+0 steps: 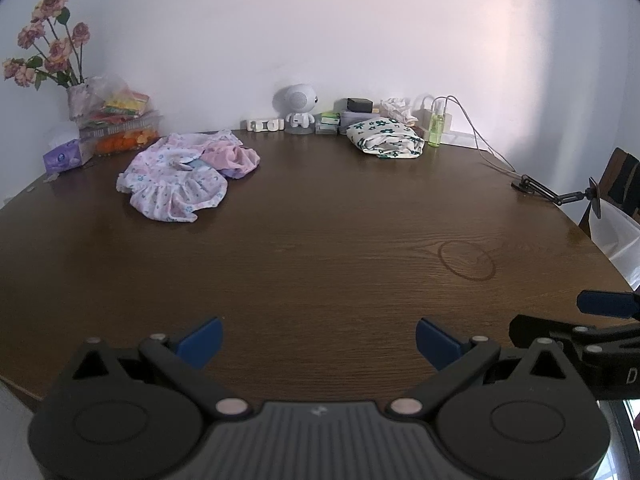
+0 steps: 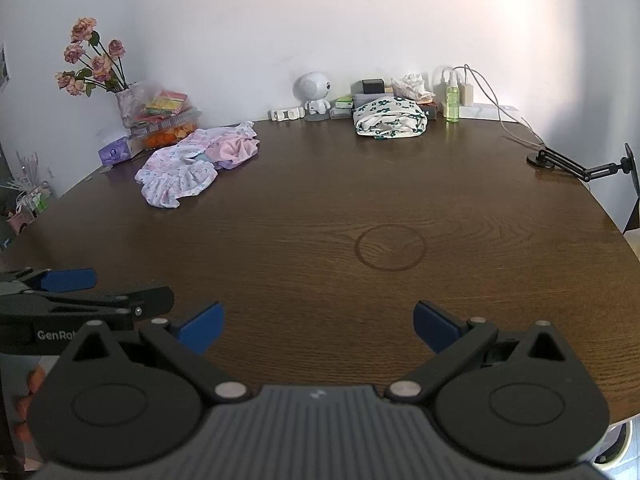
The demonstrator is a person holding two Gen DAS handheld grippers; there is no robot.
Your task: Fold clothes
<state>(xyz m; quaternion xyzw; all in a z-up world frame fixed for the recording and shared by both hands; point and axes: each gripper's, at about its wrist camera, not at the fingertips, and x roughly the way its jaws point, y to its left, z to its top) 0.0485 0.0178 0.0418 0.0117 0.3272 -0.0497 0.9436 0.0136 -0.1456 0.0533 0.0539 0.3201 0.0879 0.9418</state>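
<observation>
1. The left claw [image 1: 319,342] hangs over the near edge of the brown wooden desk [image 1: 320,264], its blue fingers [image 1: 202,340] spread wide with nothing between them
2. The right claw [image 2: 318,326] sits just to its right, over the same near edge, its jaws likewise wide apart and empty
3. A faint ring mark [image 2: 390,247] lies on the bare wood beyond the right claw
4. The crumpled pink floral clothes [image 1: 180,178] lie in a loose pile at the far left of the desk, well apart from both claws
5. A folded white cloth with green flowers [image 1: 386,138] rests at the far right, near the wall
6. Along the wall stand a vase of dried roses [image 1: 52,48], a white toy robot [image 1: 298,106] and a green bottle [image 1: 436,128]
7. A black jointed stand [image 2: 580,166] sits at the right edge
</observation>
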